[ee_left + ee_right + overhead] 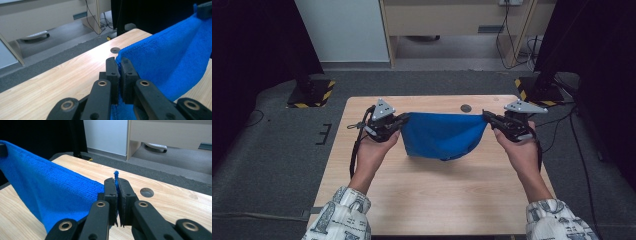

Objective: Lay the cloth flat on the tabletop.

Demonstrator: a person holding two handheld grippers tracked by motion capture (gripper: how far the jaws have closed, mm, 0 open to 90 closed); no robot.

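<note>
I have the left claw (404, 120) clamped on one top corner of the blue cloth (442, 135) and the right claw (486, 117) clamped on the other. The cloth hangs stretched between them above the far half of the bench (432, 200), its lower edge sagging toward the wood, just on my side of the round hole (466, 108).
</note>
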